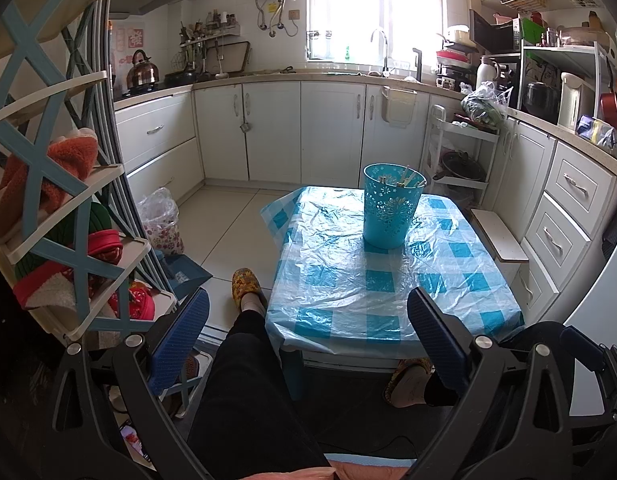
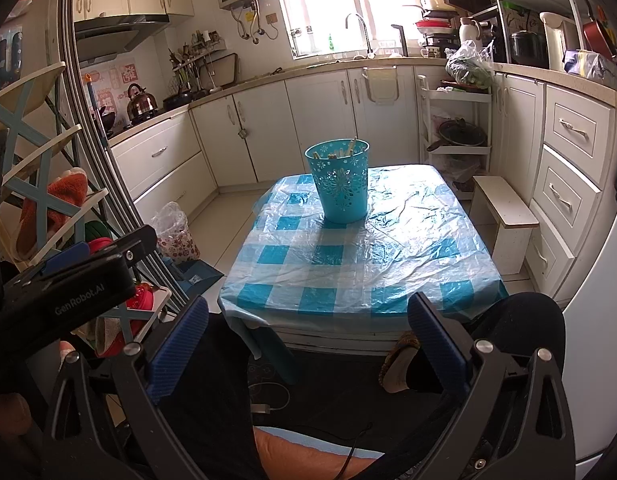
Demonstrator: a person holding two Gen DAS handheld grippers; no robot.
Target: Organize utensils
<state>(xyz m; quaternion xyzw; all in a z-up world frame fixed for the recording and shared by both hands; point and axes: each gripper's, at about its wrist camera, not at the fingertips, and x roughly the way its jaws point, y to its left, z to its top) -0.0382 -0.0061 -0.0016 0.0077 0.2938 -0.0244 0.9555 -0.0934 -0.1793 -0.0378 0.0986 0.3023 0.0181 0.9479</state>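
Observation:
A turquoise perforated holder (image 1: 390, 207) stands on the far half of a low table with a blue-and-white checked cover (image 1: 388, 280). Several utensil handles (image 1: 404, 178) stick up inside it. It also shows in the right wrist view (image 2: 340, 180), with utensils (image 2: 340, 151) in it, on the same table (image 2: 360, 256). My left gripper (image 1: 308, 328) is open and empty, held back from the table's near edge. My right gripper (image 2: 308, 328) is open and empty, also short of the near edge. The left gripper's body (image 2: 60, 292) shows at the left of the right wrist view.
A shelf rack with cloths (image 1: 60, 216) stands at the left. A white stool (image 2: 504, 216) and a trolley (image 2: 456, 136) stand right of the table. A bagged bin (image 1: 160, 220) sits on the floor. The person's legs and slippers (image 1: 248, 284) are under the near edge.

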